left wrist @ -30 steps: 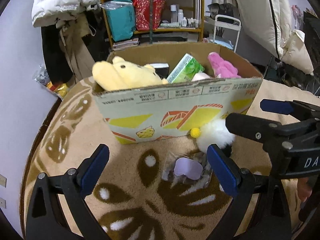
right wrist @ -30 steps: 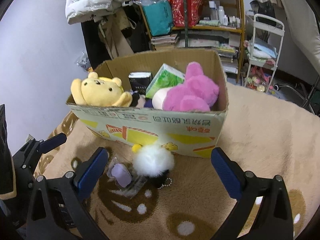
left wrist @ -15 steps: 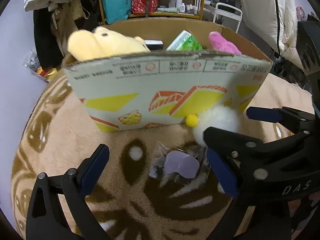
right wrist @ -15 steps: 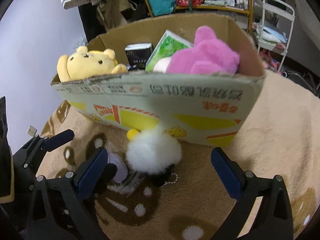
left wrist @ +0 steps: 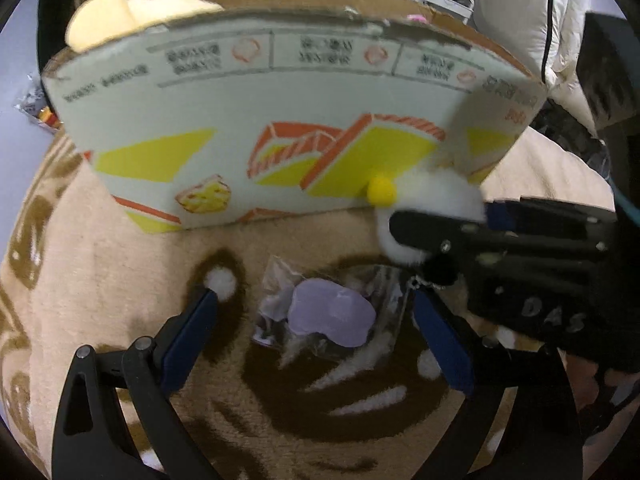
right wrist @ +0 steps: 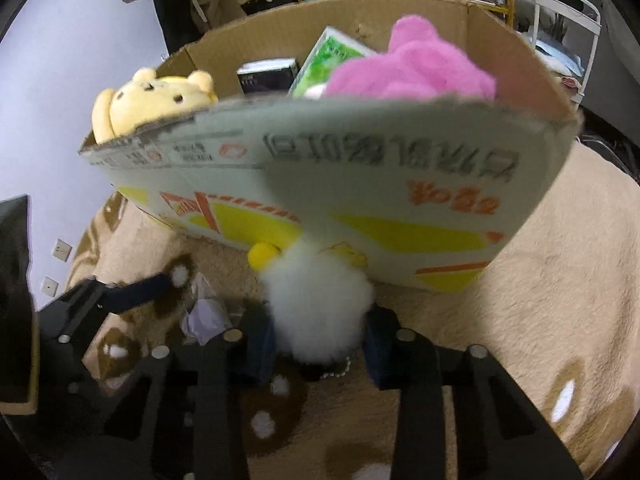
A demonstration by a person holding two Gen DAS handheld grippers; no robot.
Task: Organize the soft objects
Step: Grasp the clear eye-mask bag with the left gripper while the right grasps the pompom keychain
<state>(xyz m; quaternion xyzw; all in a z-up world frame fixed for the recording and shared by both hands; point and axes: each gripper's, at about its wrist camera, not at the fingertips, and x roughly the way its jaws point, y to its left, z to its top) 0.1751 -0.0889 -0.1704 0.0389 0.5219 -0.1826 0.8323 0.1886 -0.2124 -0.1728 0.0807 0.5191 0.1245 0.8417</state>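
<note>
Left wrist view. The left gripper [left wrist: 312, 324] is being held wide open over the rug [left wrist: 100, 272], its pads flanking a clear pouch [left wrist: 320, 312] that is lying flat and not yet being touched. At 2 o'clock of the pouch, the right gripper [left wrist: 436, 224] is being closed on the white pompom [left wrist: 436, 196], which is lying against the foot of the box [left wrist: 256, 120]. Only the top of the yellow bear [left wrist: 132, 16] is being shown above the box wall; the rest of the contents are being hidden by it. The pouch's contents are hard to make out.

Right wrist view. The jaws are closing, with the pompom [right wrist: 320, 312] being pressed between the pads at 6 o'clock of the box [right wrist: 360, 184]. The bear [right wrist: 148, 100], a pink plush [right wrist: 408, 72] and two packs are already being kept inside. By this reading, pompom and pouch [right wrist: 206, 314] are still to be boxed. The pompom's chain is being partly hidden, and the left gripper [right wrist: 132, 292] is being cut off at 9 o'clock.
</note>
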